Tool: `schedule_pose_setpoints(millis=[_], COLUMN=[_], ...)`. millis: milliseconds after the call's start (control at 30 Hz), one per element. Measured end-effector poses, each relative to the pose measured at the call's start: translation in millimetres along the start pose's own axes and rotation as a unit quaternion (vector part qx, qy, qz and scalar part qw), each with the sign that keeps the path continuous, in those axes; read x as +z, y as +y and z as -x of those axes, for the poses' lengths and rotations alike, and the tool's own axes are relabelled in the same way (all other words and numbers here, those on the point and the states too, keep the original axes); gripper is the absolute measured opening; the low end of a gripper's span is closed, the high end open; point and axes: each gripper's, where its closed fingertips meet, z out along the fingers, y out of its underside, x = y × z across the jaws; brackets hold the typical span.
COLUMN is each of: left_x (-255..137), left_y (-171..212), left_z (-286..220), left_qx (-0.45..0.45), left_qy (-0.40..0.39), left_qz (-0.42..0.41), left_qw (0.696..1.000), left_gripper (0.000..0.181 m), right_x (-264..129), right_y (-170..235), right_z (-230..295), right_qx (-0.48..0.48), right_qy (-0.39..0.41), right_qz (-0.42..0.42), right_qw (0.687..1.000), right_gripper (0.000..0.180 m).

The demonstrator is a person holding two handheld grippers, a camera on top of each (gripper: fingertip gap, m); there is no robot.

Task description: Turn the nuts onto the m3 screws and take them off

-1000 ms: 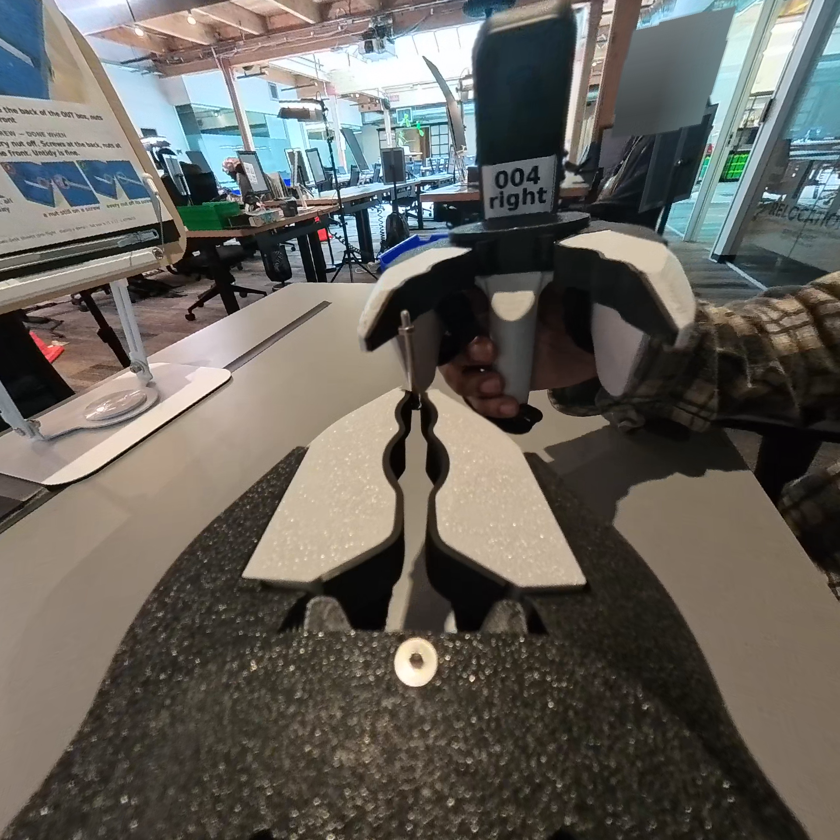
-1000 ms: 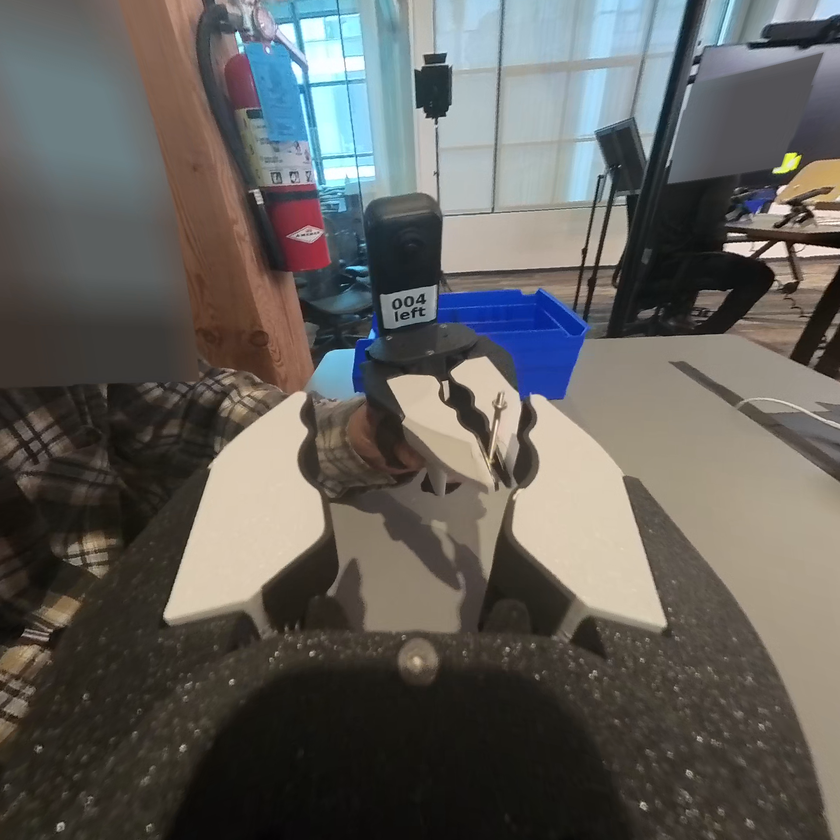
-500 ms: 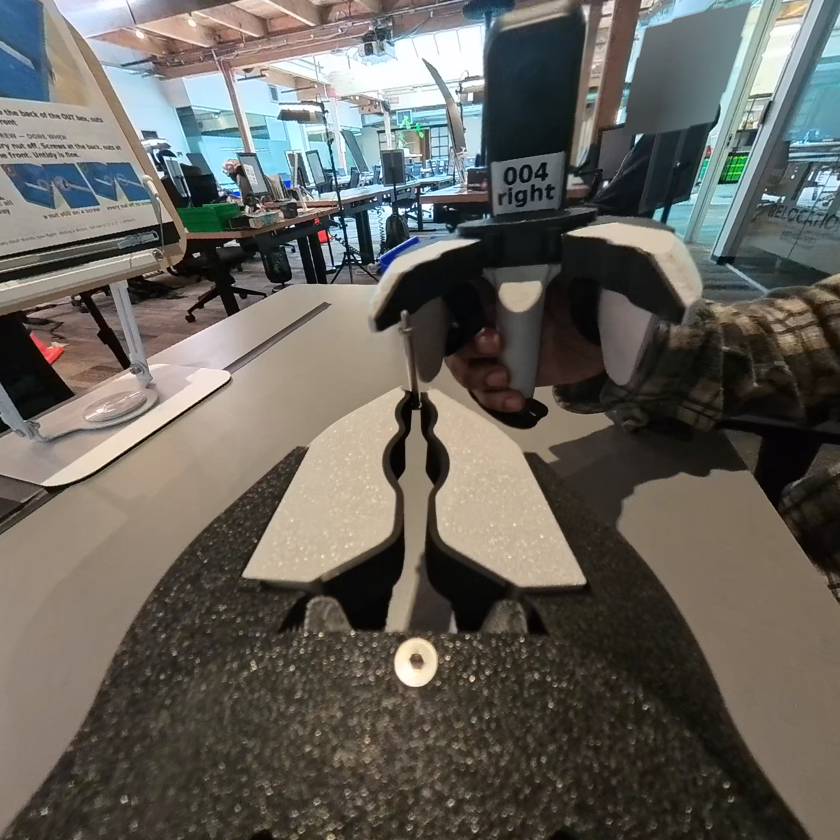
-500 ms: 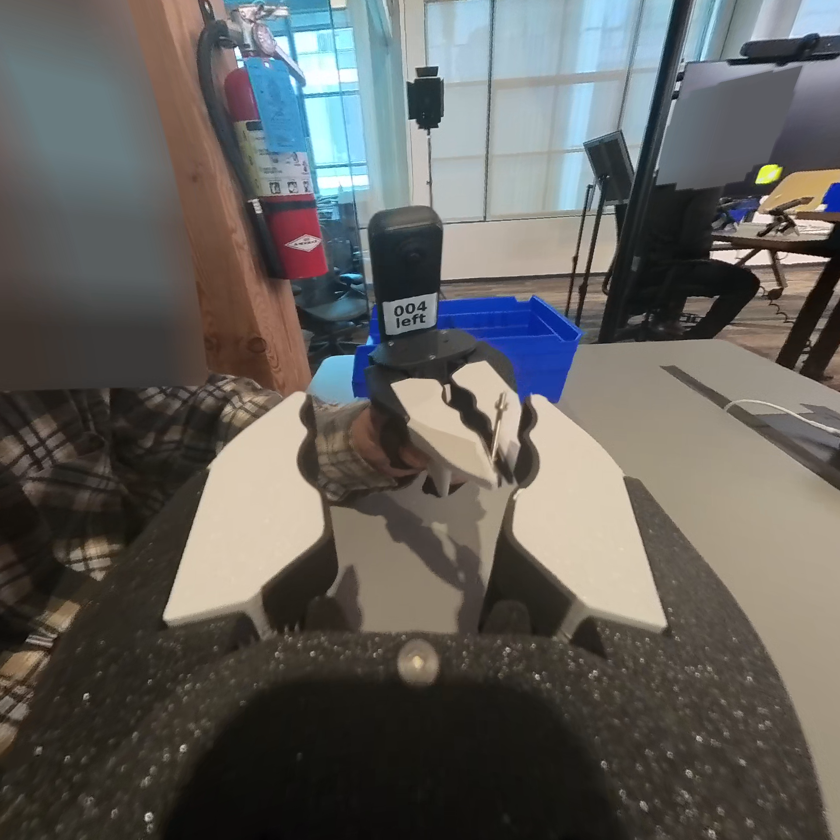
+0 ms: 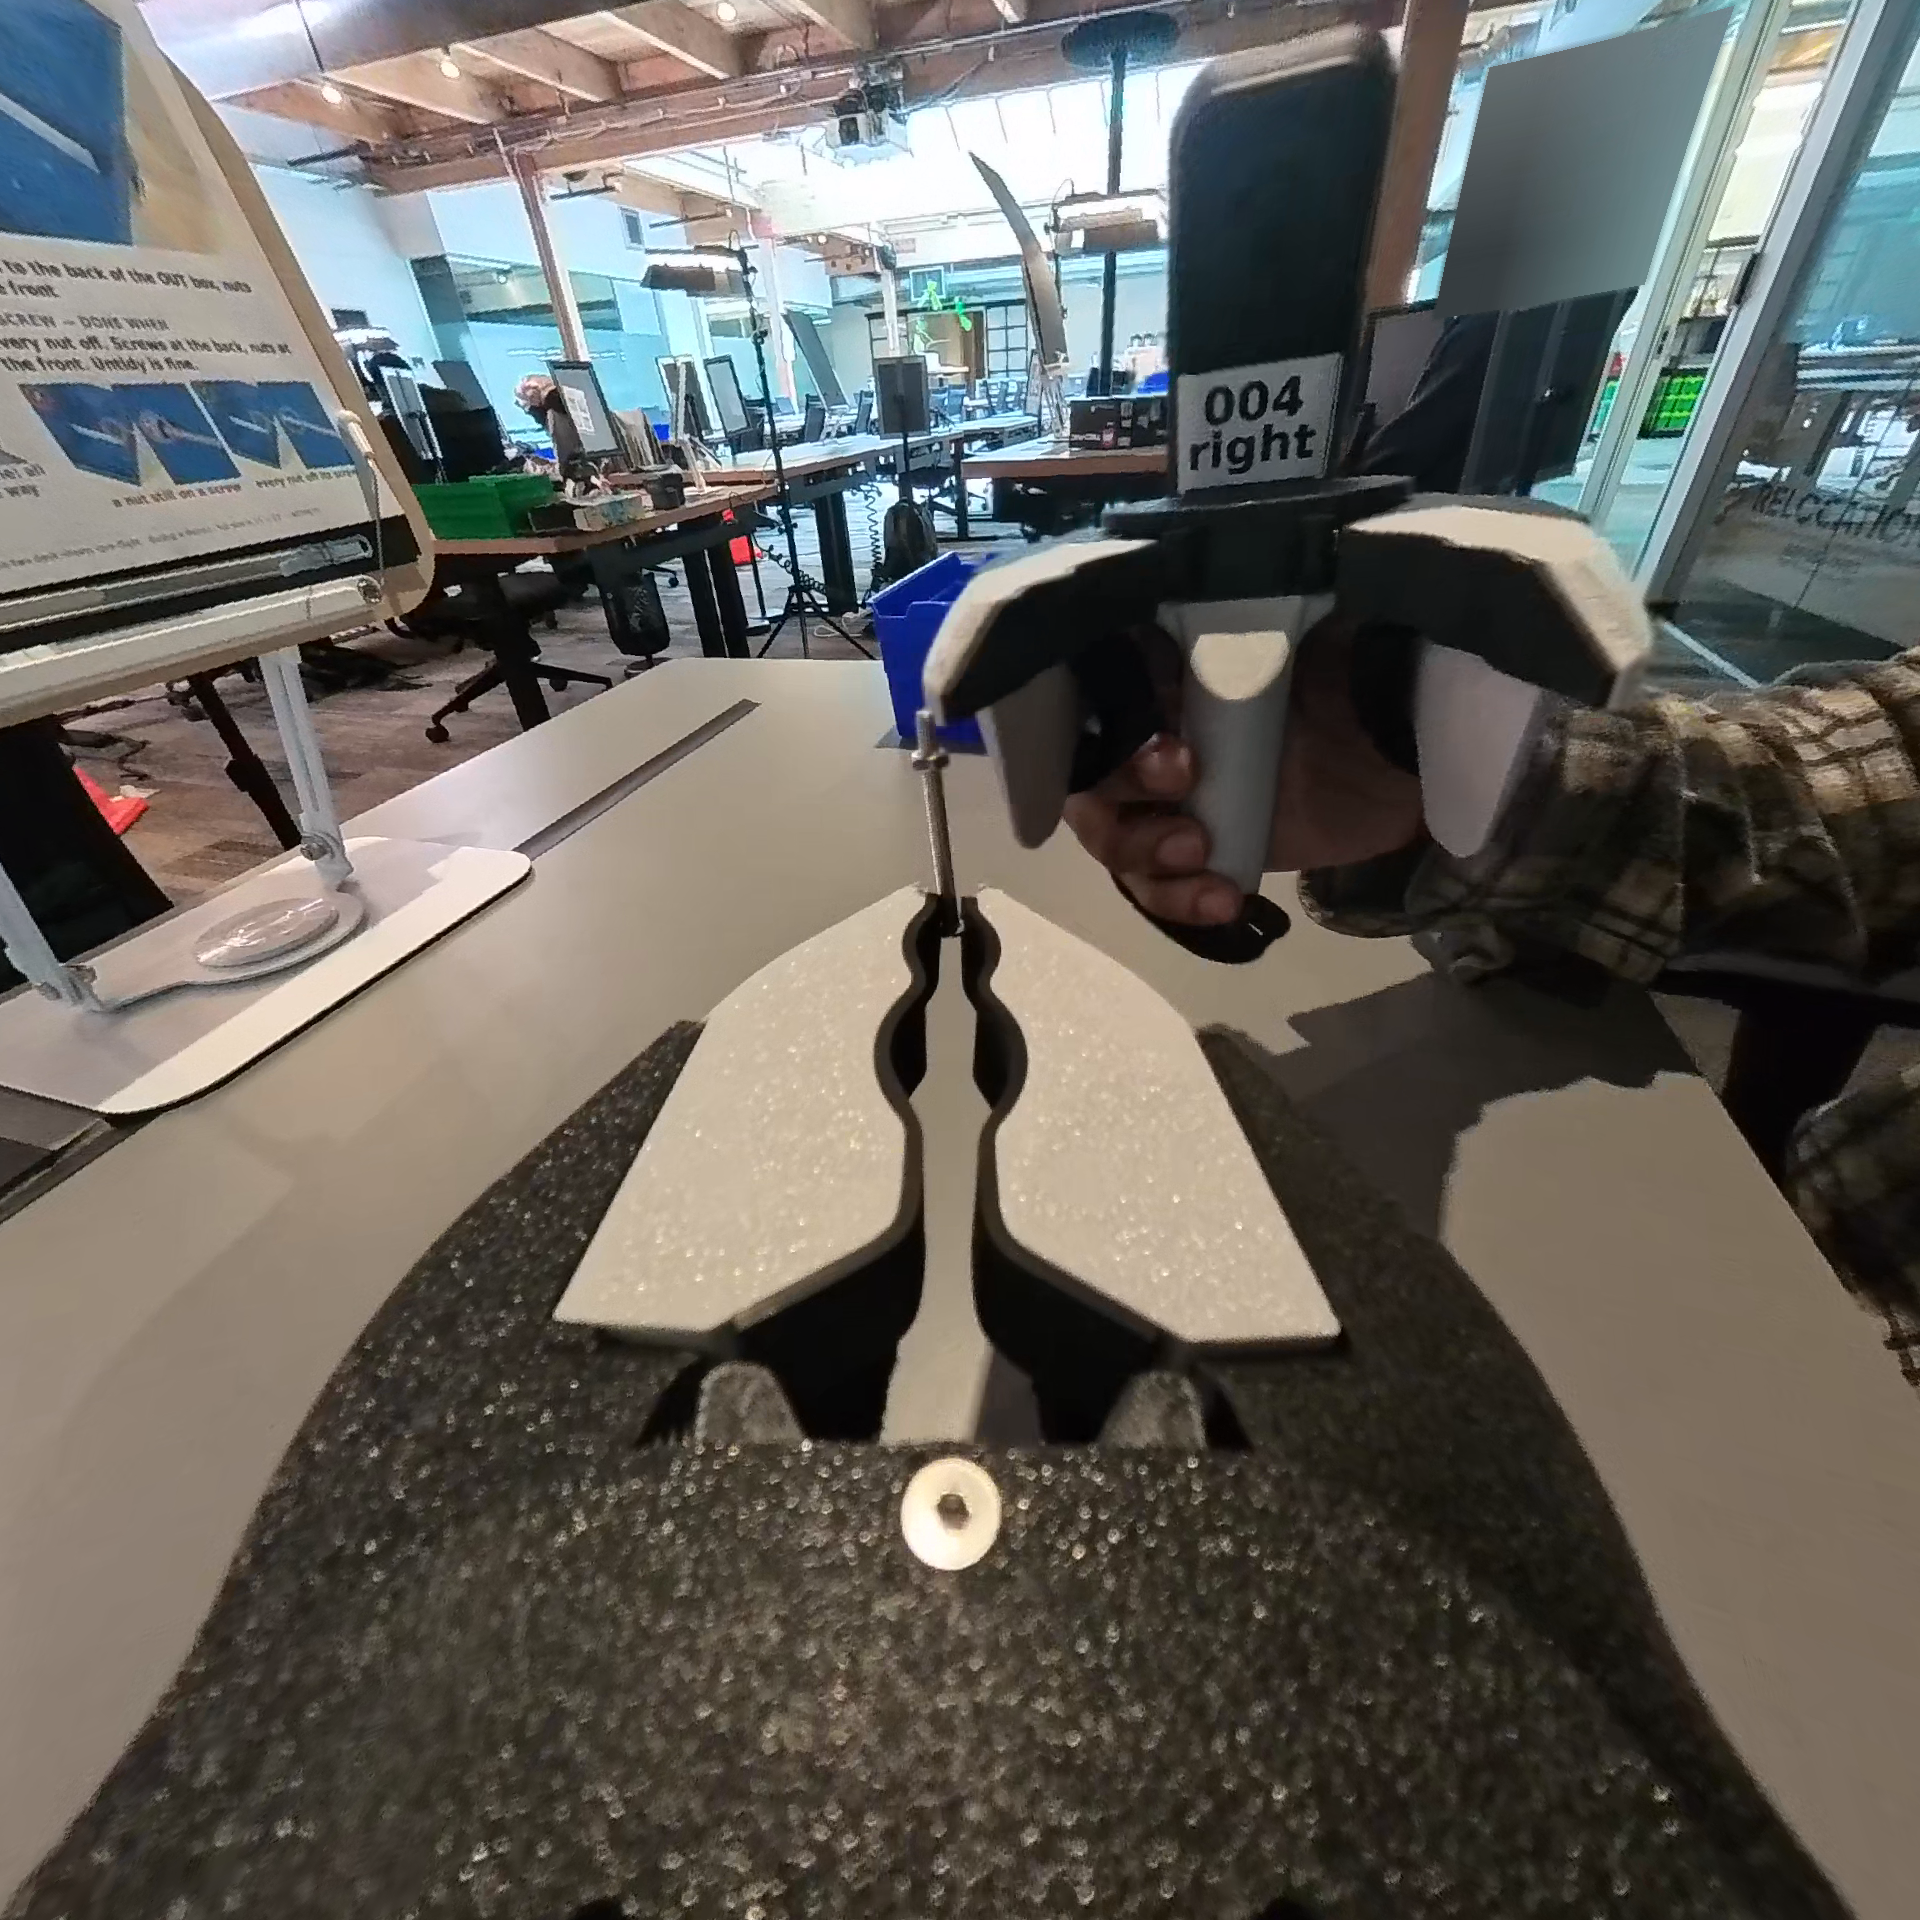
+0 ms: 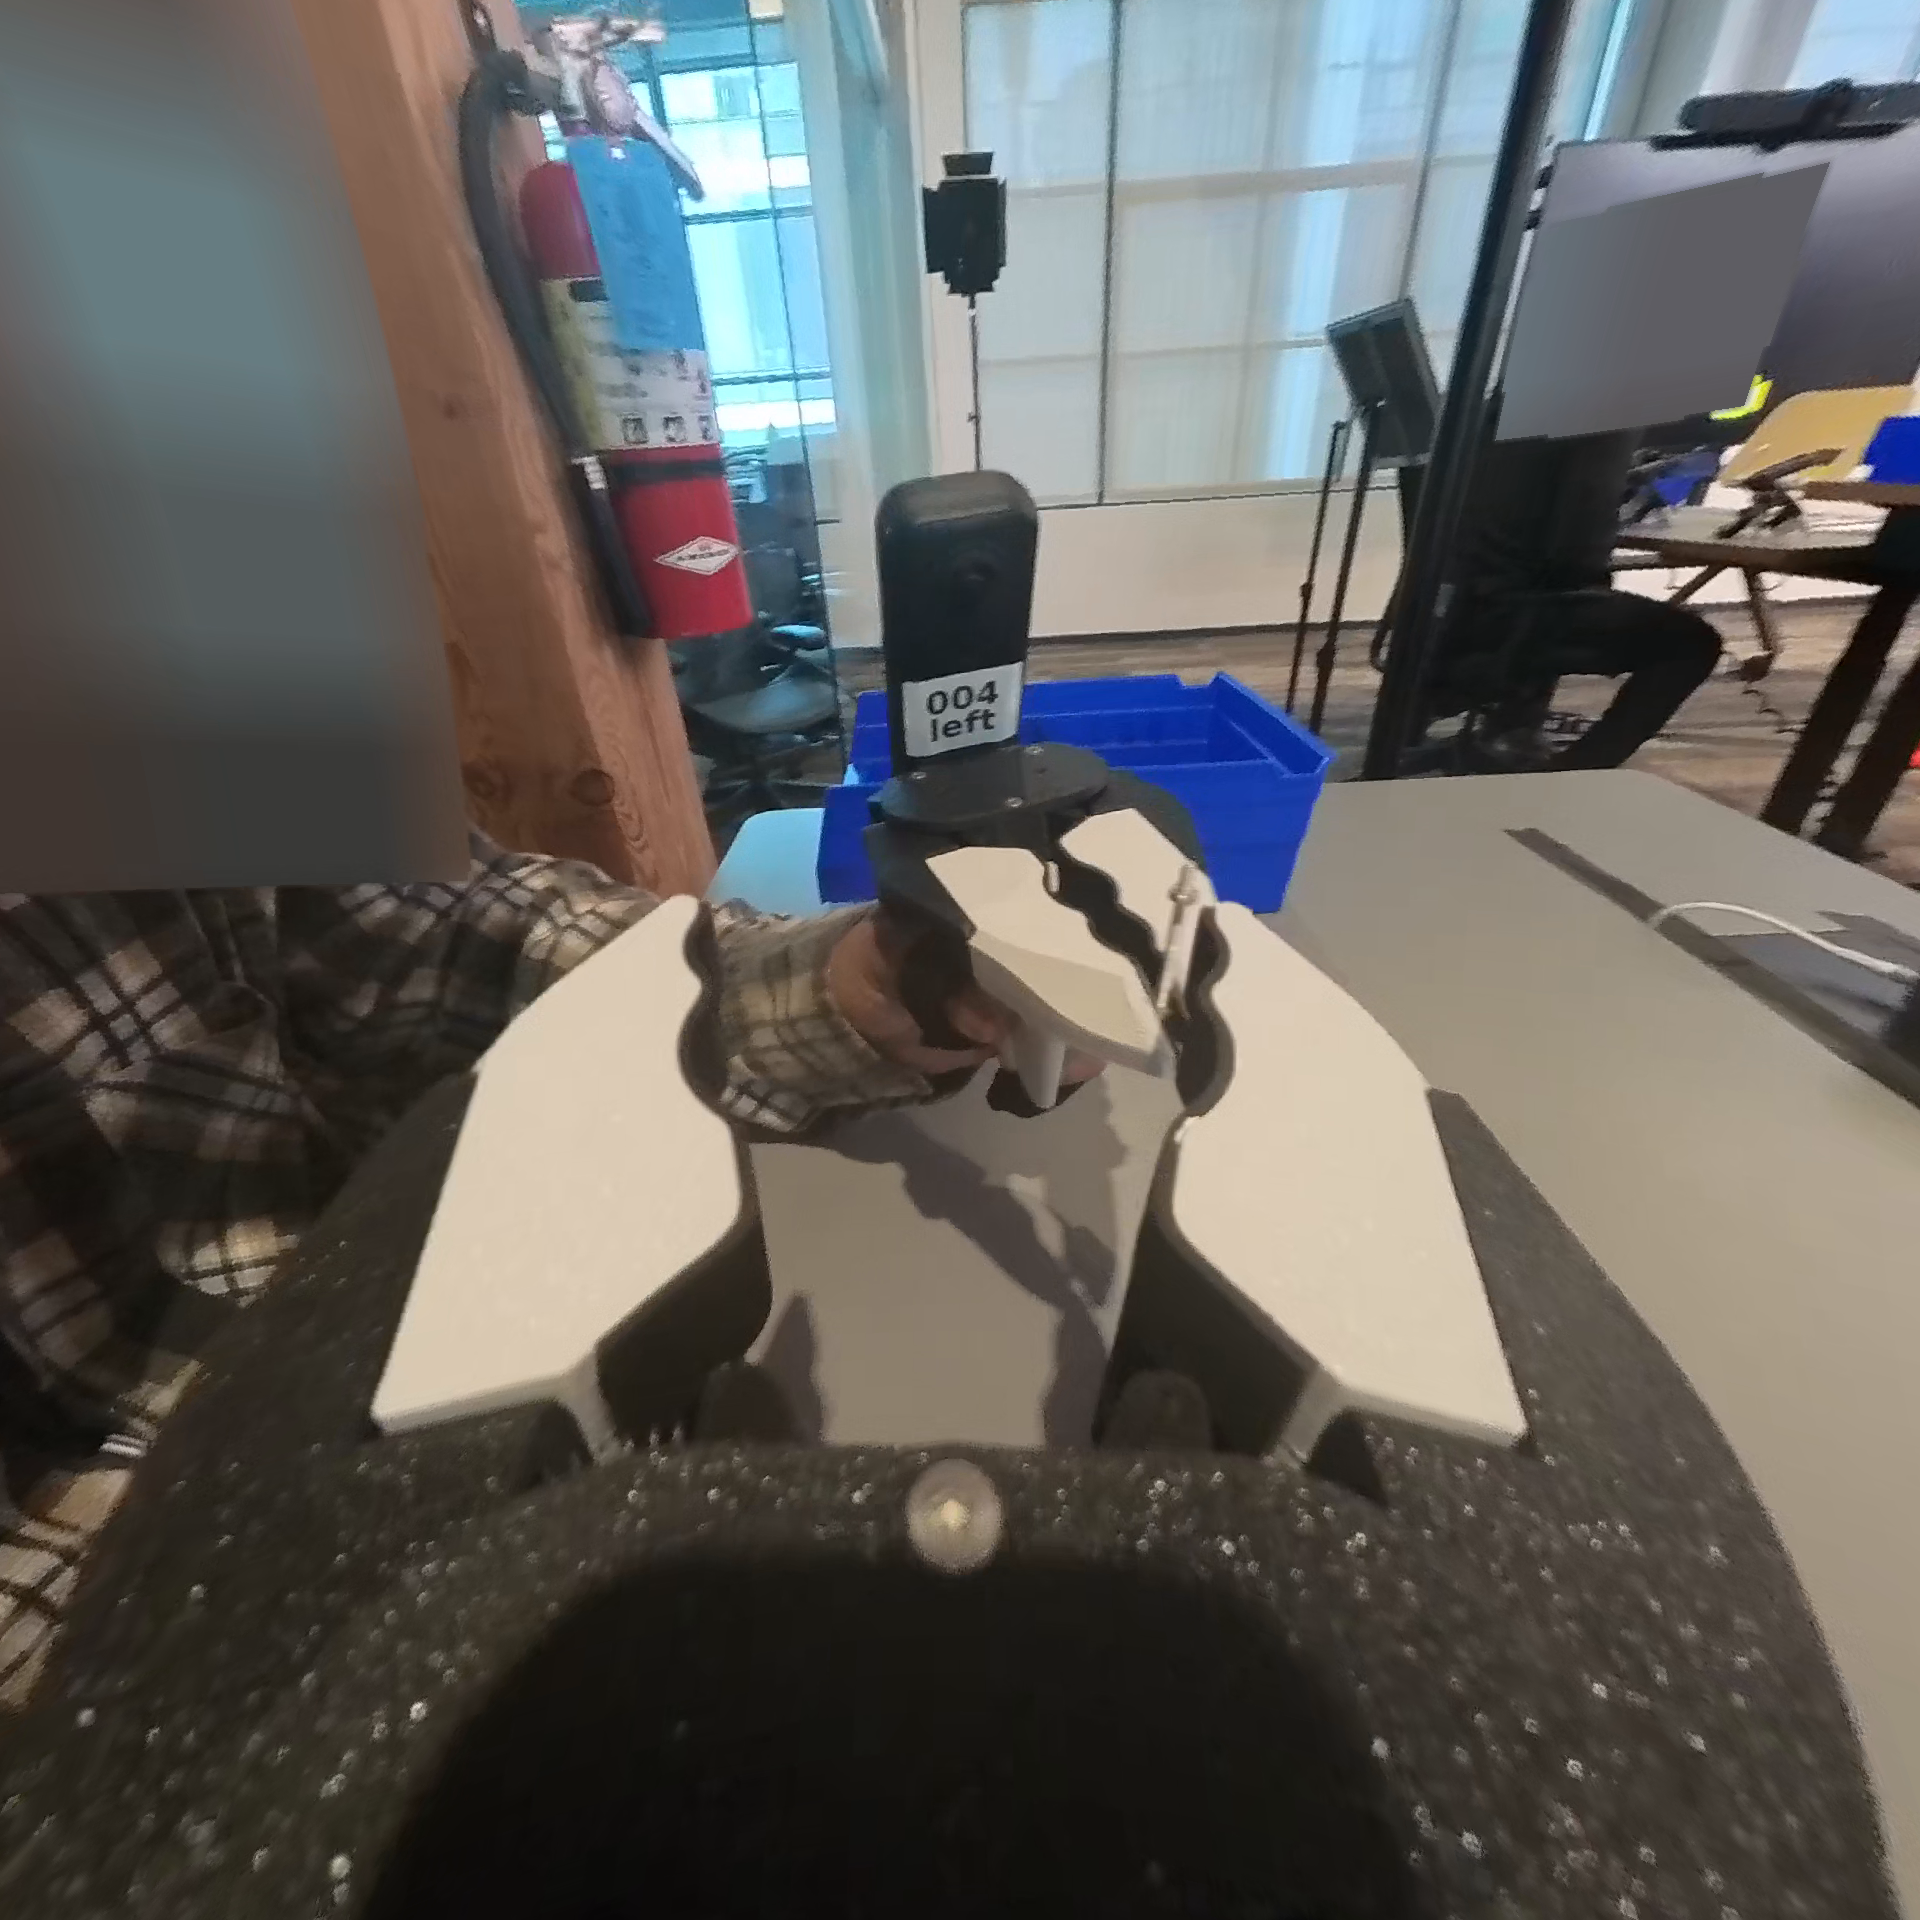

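My left gripper [image 5: 948, 912] is shut on the lower end of a thin m3 screw [image 5: 938, 831], which stands upright above the grey table [image 5: 665, 862]. A small wider piece, seemingly a nut [image 5: 927, 762], sits just under the screw's upper end. My right gripper [image 5: 1247, 623] faces the left one with its jaws wide open, one fingertip [image 5: 966, 644] next to the screw's top. In the right wrist view the right gripper [image 6: 956, 920] is open and empty. There the screw [image 6: 1177, 951] leans at the inner edge of its right finger [image 6: 1340, 1143], held by the left gripper [image 6: 1148, 1029].
A blue bin [image 6: 1164, 748] stands on the table behind the left gripper. An instruction board [image 5: 156, 416] on a white stand base [image 5: 312, 935] stands at the left. A white cable [image 6: 1766, 930] lies at the table's far right. A person's plaid sleeves hold both grippers.
The right gripper has risen and shifted a little, staying open. The screw now lies closer against its right finger. The left gripper stays shut on the screw.
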Motion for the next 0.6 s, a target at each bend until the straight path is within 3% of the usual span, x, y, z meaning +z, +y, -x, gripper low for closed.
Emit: schedule_pose_setpoints(millis=[300,600], left_x=[1,1], left_y=[1,0], left_z=[0,-1], left_qx=[-0.001,0.001], left_qy=[0.002,0.001], left_qz=[0.001,0.000], left_qw=[1.000,1.000], left_gripper=[0.003,0.003], right_x=[26,5], right_y=[6,4], right_z=[-4,1], right_qx=[0.012,0.007], right_qy=[-0.035,-0.009], right_qz=[0.013,0.004], right_qw=[0.999,1.000], right_gripper=[0.088,0.086])
